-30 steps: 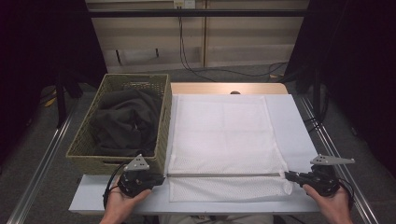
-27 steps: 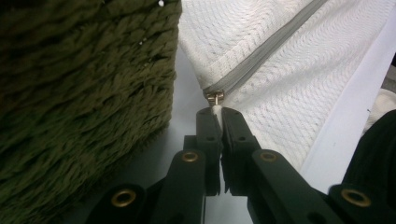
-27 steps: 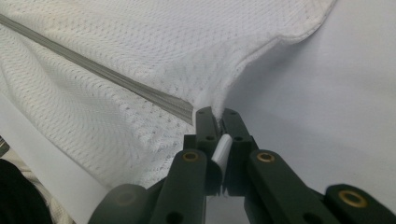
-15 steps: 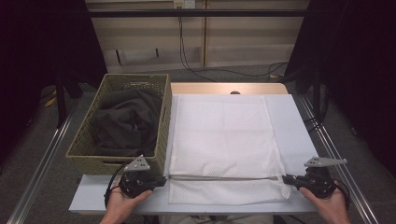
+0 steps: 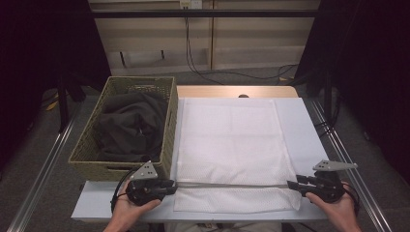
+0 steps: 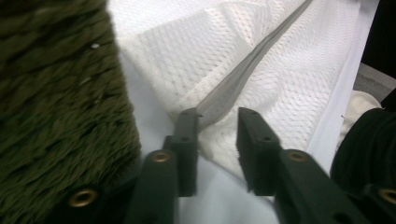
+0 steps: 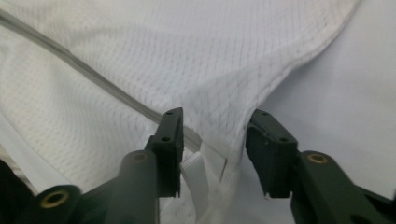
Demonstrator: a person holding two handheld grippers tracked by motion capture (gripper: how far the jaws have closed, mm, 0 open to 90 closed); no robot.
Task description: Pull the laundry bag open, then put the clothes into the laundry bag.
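Observation:
A white mesh cloth (image 5: 232, 140) lies flat on the white table (image 5: 302, 130), its near part folded over along a grey band (image 5: 232, 185). My left gripper (image 5: 169, 186) sits at the band's left end and my right gripper (image 5: 291, 184) at its right end. In the left gripper view the left gripper (image 6: 217, 135) is open, with a corner of the cloth (image 6: 187, 51) and the grey band (image 6: 252, 65) lying loose between its jaws. The right gripper (image 7: 212, 135) is open too, its jaws standing apart around a folded corner of the cloth (image 7: 187, 56).
A woven olive basket (image 5: 87, 154) with dark clothes (image 5: 130, 125) in it stands at the table's left, close by my left gripper; its wall (image 6: 56, 93) is right beside the left jaw. Metal rails (image 5: 348, 159) run along both table sides. Bare table shows right of the cloth.
Both grippers and the grey fold line have shifted slightly toward the table's near edge. The cloth otherwise lies as before.

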